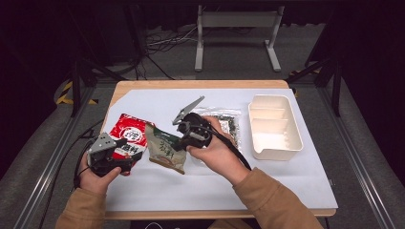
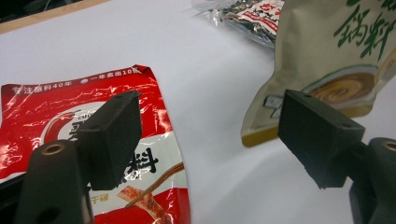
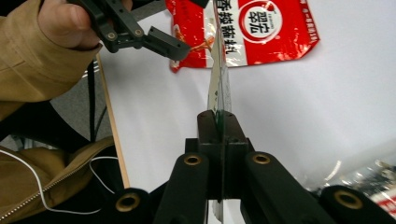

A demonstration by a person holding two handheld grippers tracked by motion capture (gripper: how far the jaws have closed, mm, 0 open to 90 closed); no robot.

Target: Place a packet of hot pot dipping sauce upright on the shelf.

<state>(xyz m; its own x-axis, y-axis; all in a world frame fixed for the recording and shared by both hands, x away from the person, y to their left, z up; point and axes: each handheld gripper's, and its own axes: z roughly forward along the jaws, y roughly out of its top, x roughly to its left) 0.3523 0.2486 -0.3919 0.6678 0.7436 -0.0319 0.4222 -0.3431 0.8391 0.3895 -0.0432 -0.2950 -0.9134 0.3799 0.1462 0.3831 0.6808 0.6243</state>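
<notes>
Two grippers seen: right gripper clamped on beige sachet edge, held lifted; left gripper jaws apart, sachet just right of it, red packet beneath.

White-covered table: red packet, clear packet, tray

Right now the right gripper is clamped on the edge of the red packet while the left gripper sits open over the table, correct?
Not quite. The right gripper is clamped on the beige packet, not the red packet, which lies flat on the table. The right gripper view shows the beige packet edge-on between its jaws. The left gripper is open, as you said.
</notes>
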